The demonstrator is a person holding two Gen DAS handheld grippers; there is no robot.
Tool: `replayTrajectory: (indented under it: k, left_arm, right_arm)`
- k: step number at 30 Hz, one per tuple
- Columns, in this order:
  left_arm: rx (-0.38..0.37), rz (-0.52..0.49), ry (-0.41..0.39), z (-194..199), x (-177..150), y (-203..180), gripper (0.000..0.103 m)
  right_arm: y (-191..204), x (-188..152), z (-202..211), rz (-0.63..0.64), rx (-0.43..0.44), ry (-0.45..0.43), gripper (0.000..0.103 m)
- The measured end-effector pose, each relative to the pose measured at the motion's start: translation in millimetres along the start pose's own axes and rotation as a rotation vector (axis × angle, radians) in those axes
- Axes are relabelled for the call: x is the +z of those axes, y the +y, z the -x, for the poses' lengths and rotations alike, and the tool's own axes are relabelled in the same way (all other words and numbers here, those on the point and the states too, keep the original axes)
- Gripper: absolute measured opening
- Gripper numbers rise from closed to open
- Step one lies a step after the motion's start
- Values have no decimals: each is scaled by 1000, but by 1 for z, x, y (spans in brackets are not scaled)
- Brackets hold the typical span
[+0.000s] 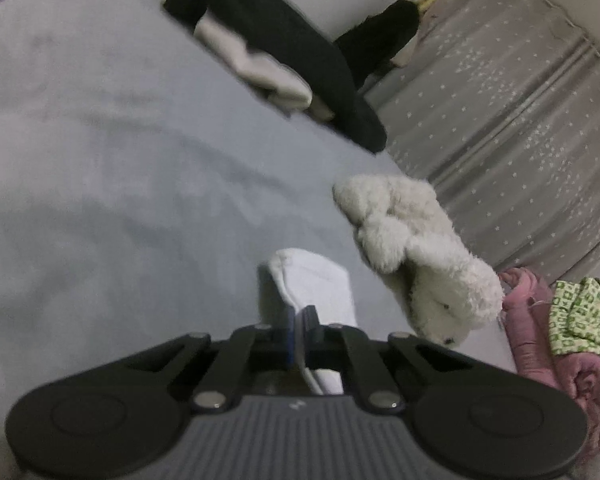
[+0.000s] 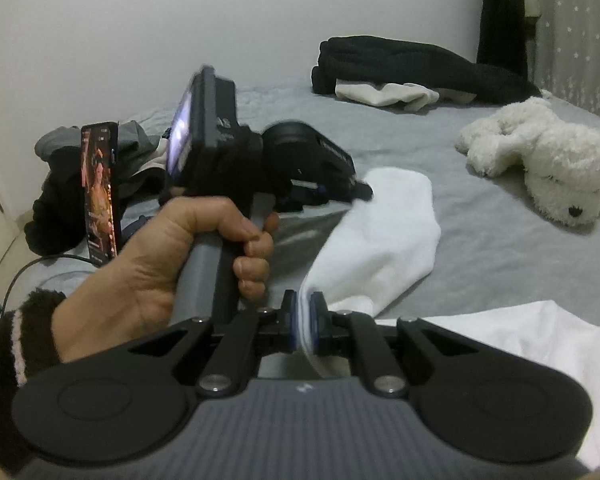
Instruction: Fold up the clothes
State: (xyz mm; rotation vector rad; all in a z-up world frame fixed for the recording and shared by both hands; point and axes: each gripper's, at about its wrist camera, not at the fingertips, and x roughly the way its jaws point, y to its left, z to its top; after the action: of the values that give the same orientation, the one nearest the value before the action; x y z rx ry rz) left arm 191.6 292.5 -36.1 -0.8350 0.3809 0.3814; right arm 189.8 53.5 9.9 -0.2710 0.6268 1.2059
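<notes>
Grey bed (image 2: 480, 208), white sock (image 2: 380, 232) stretched lengthwise, left gripper (image 1: 300, 320) and right gripper (image 2: 305, 312) clamped on it.

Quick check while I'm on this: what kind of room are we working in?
Most likely a bedroom: the work surface is a bed with a grey sheet, a white plush dog lies on it, and dark clothes are heaped near the wall.

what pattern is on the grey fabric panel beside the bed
Small white stars on the grey fabric panel, clearest in the left wrist view.

The sock (image 2: 376, 236) lies on the bed (image 2: 480, 240); the plush dog (image 2: 540, 160) right of it; heaped clothes (image 2: 412, 68) behind.
</notes>
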Motion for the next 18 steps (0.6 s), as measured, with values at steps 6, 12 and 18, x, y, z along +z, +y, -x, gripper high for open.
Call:
replayTrajectory:
  k: [6,12,18]
  left_arm:
    - [-19,-27,-137,40,24,-1,4]
    - [-5,-53,-268,76,37,-10,4]
    - [-17,-44,-321,94,47,-10,3]
  right_arm:
    - [-2,2,-24,-66,24,20,12]
    - [7,4,-60,-152,54,26,14]
    - [19,5,-78,-178,14,12,18]
